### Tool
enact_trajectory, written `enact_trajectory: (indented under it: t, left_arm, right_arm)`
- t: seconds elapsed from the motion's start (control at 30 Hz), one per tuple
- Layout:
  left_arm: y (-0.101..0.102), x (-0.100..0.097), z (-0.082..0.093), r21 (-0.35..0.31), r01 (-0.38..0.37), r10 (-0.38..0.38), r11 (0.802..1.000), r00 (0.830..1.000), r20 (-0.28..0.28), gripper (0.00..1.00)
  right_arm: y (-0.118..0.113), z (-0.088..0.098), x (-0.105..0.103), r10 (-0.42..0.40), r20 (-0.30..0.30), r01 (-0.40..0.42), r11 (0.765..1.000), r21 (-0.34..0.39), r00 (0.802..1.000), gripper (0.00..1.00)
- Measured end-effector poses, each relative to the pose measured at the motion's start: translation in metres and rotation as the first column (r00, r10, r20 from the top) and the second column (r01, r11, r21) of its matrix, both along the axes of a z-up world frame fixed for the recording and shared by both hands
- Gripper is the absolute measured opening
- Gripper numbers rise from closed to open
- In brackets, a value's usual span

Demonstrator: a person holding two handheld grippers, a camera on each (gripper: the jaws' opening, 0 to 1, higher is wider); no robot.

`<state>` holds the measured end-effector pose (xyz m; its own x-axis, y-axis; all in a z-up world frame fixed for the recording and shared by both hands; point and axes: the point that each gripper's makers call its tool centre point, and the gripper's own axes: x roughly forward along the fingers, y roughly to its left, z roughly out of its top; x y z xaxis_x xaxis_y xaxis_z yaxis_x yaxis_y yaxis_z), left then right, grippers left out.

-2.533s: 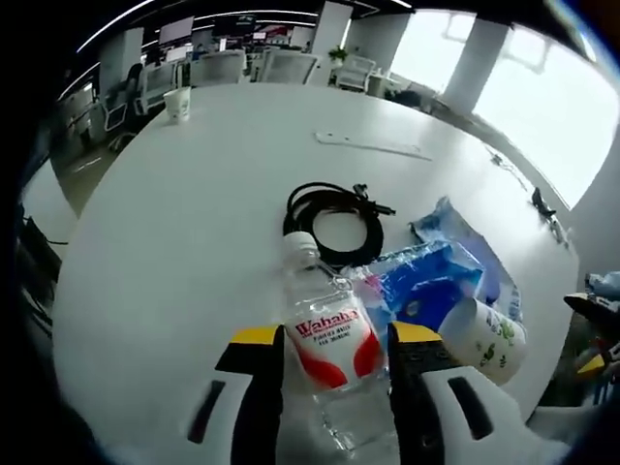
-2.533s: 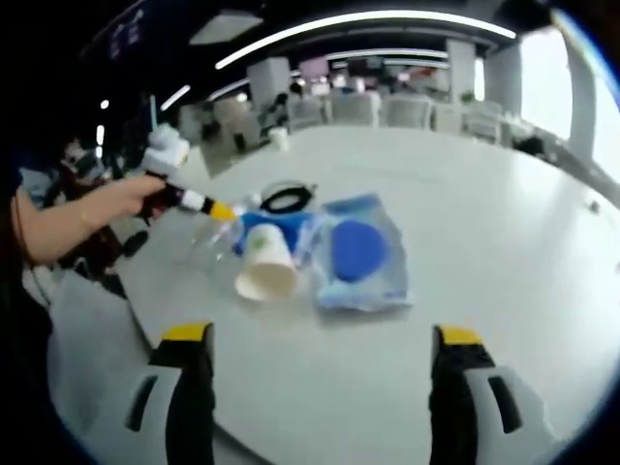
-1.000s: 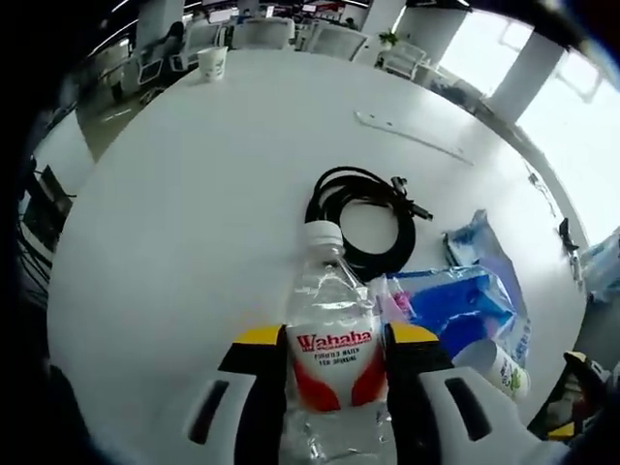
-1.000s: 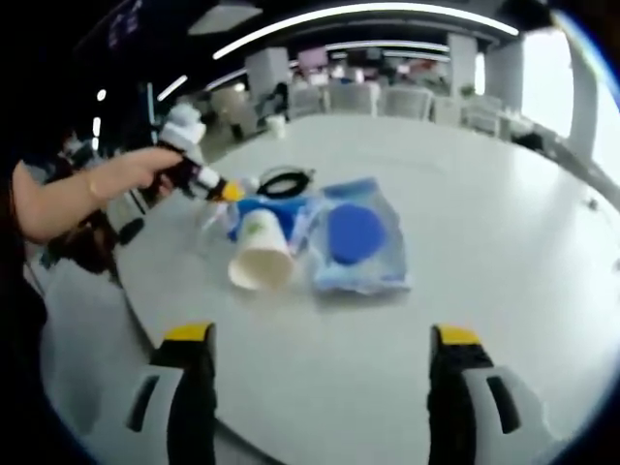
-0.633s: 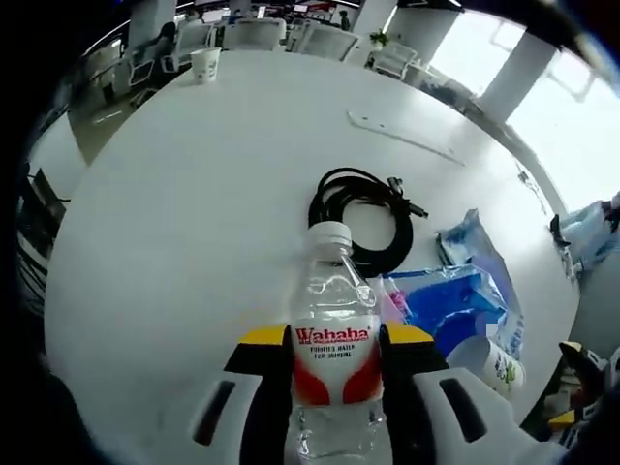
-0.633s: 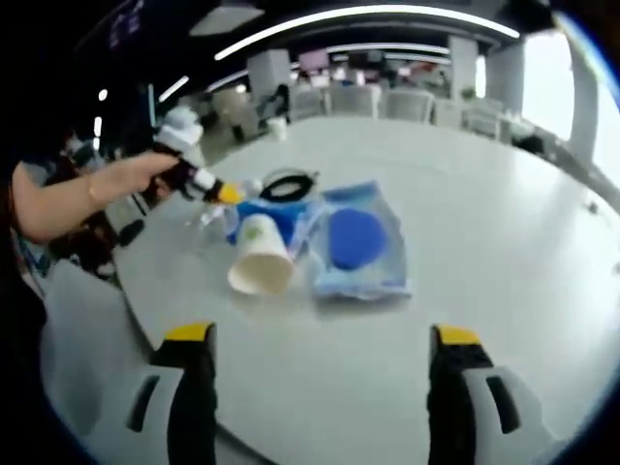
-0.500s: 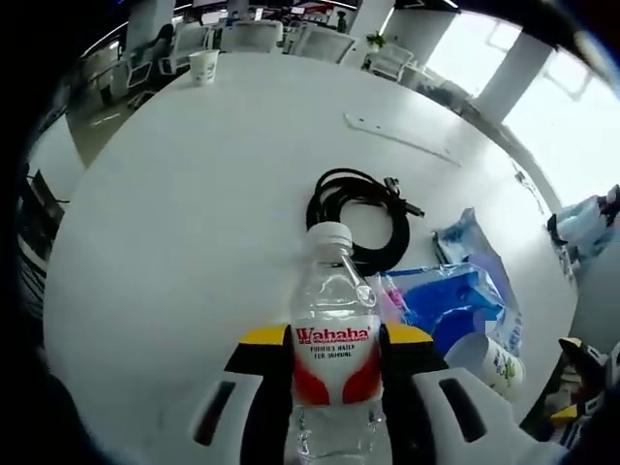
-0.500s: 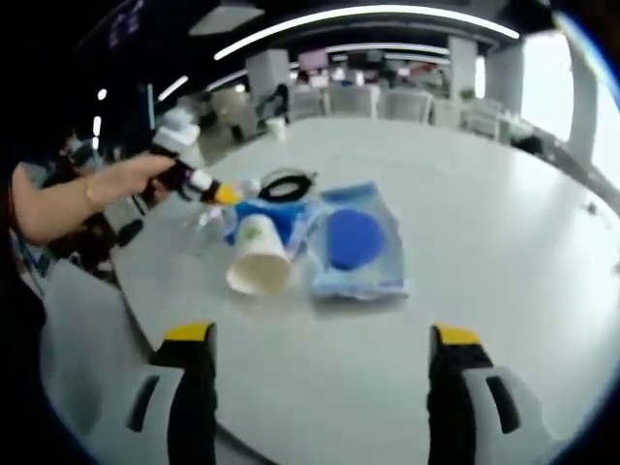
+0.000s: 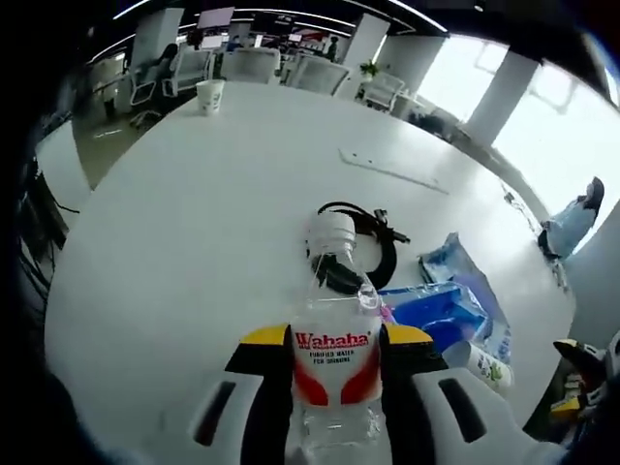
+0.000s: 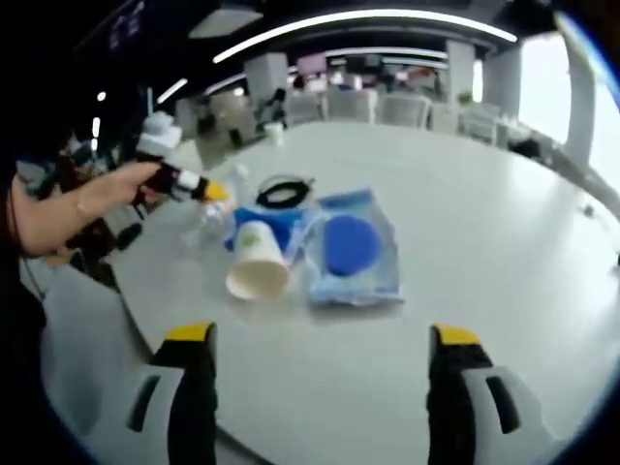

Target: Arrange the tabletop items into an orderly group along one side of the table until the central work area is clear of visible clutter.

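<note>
My left gripper [image 9: 334,351] is clamped on the water bottle [image 9: 335,329], one jaw on each side of the red label, the cap pointing away from me so the bottle's long axis runs along the jaws. Just beyond the cap lies the coiled black cable [image 9: 360,248]; to its right sit the blue packet [image 9: 438,310] and the tipped paper cup [image 9: 481,364]. A second paper cup [image 9: 209,96] stands at the far edge of the white table [image 9: 184,232]. My right gripper [image 10: 320,387] hangs spread wide with nothing between its jaws, at the near table edge. From there the tipped cup and packet lie straight ahead, so I judge the right hand the nearer one for them.
</note>
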<state>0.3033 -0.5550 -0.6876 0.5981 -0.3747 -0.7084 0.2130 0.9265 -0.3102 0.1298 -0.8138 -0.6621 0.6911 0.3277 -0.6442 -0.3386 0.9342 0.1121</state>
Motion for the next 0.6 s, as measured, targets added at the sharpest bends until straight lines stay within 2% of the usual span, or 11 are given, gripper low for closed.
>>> enact_trajectory:
  t: [0.07,0.33,0.43,0.5,0.53,0.6]
  left_arm:
    - [0.002,0.004,0.006,-0.006,-0.008,0.008,1.0,0.999,0.04,0.32]
    - [0.009,0.01,0.021,0.014,-0.016,0.015,1.0,0.994,0.11,0.32]
    - [0.011,0.017,0.031,0.015,-0.022,0.019,1.0,0.982,0.186,0.32]
    - [0.011,0.017,0.033,0.015,-0.02,0.017,1.0,0.979,0.205,0.32]
    - [0.012,0.02,0.036,0.011,-0.022,0.018,1.0,0.971,0.239,0.32]
    - [0.013,0.021,0.037,-0.002,-0.037,0.036,0.999,0.964,0.264,0.32]
  right_arm:
    - [0.0,0.0,0.0,0.002,0.0,-0.002,1.0,-0.006,1.0,0.88]
    - [0.002,0.001,0.0,0.011,0.0,-0.011,1.0,-0.009,1.0,0.87]
    - [0.002,0.003,0.0,0.01,0.005,-0.01,1.0,-0.006,1.0,0.87]
    - [0.001,0.003,0.0,0.008,0.006,-0.008,1.0,-0.006,1.0,0.87]
    - [0.001,0.003,0.0,0.007,0.006,-0.006,1.0,-0.007,1.0,0.87]
    - [0.001,0.003,-0.001,0.007,0.006,-0.006,1.0,-0.009,1.0,0.87]
